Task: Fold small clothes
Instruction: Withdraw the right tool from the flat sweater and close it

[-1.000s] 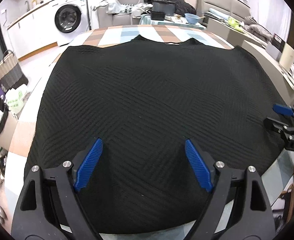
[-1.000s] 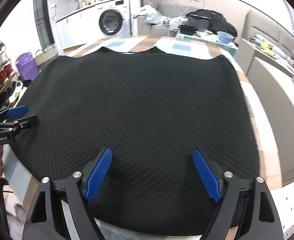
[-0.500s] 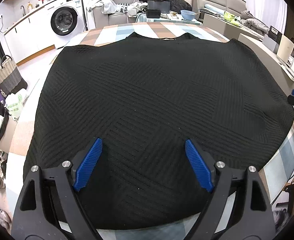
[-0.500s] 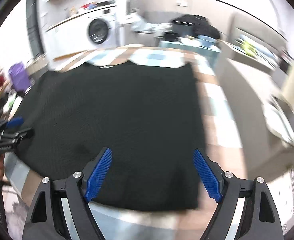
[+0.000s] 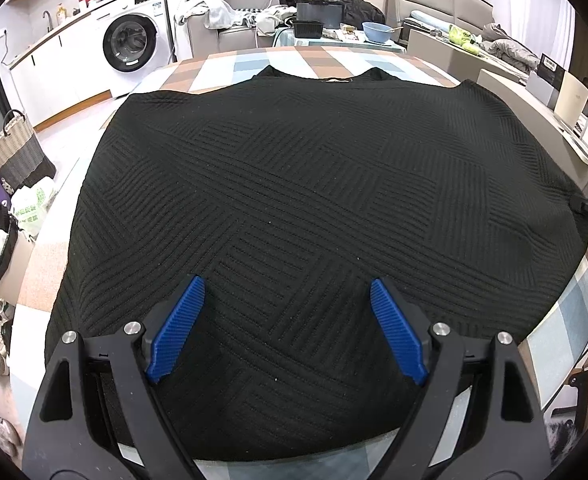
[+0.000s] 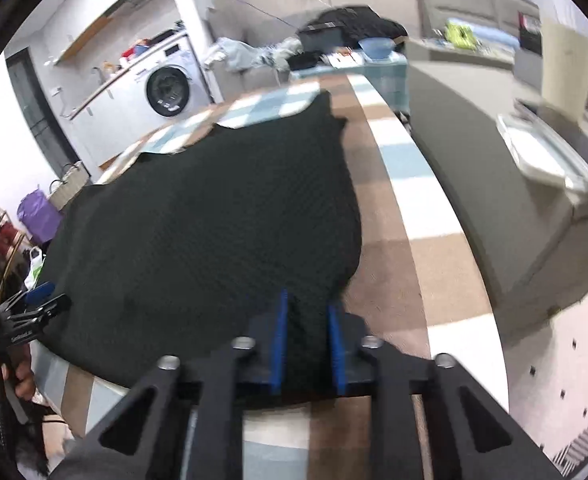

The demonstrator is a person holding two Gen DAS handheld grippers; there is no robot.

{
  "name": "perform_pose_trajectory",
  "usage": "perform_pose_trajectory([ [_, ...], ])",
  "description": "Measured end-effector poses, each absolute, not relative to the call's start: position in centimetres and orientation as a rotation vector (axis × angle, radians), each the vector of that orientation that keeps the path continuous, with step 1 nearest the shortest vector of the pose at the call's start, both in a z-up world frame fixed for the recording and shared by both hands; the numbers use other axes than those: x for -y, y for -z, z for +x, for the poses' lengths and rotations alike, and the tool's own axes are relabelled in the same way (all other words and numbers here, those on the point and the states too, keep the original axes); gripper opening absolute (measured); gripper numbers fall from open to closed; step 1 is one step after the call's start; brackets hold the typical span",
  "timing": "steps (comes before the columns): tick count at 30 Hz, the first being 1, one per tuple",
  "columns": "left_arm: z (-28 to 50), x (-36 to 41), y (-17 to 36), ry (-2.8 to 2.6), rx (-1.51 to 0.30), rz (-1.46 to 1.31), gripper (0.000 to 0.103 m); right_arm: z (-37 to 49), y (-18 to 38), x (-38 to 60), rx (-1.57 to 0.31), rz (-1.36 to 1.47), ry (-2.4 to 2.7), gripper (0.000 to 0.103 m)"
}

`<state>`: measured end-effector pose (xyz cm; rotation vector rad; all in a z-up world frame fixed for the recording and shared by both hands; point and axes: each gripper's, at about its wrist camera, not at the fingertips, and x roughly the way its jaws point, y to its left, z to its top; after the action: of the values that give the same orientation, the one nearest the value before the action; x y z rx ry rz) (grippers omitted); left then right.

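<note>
— Checked in brown, blue and white, the tablecloth [image 5: 317, 56] is seen spread over a table that fills the room's middle; a washing machine [image 5: 132, 46] is set against the far wall, and a sofa piled with laundry [image 5: 214, 12] is ranged behind the table; what is laid on the cloth?

— A black ribbed garment [image 5: 313, 200] is laid flat across most of the cloth, its neckline turned to the far side; its near hem is draped close to the table's near edge, and its right edge is shown beside a bare strip of cloth in the right wrist view.

— How is the left gripper [image 5: 288, 324] held?

— It is held above the near part of the garment, blue pads wide apart, nothing pinched between them; it is also seen at the left border of the right wrist view.

— And the right gripper [image 6: 305, 344]?

— Its jaws are closing; a fold of the black fabric at the garment's near right corner is caught between the narrow blue pads; that view is blurred.
</note>
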<state>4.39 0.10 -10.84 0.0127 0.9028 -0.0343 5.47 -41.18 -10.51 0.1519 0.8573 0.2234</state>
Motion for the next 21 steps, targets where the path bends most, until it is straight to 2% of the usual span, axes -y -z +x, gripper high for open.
perform_pose_trajectory([
  [5, 4.2, 0.1, 10.9, 0.042, -0.900, 0.027, 0.084, 4.2, 8.7, 40.9, -0.769, 0.128, -0.232, 0.005],
  [19, 3.3, 1.8, 10.4, 0.106, -0.885, 0.022, 0.084, 4.3, 10.7, 41.3, -0.869, 0.064, -0.158, 0.005],
  [21, 3.1, 2.4, 10.5, 0.116, -0.885, 0.033, 0.084, 4.0, 10.7, 41.6, -0.873, 0.076, -0.165, 0.009],
])
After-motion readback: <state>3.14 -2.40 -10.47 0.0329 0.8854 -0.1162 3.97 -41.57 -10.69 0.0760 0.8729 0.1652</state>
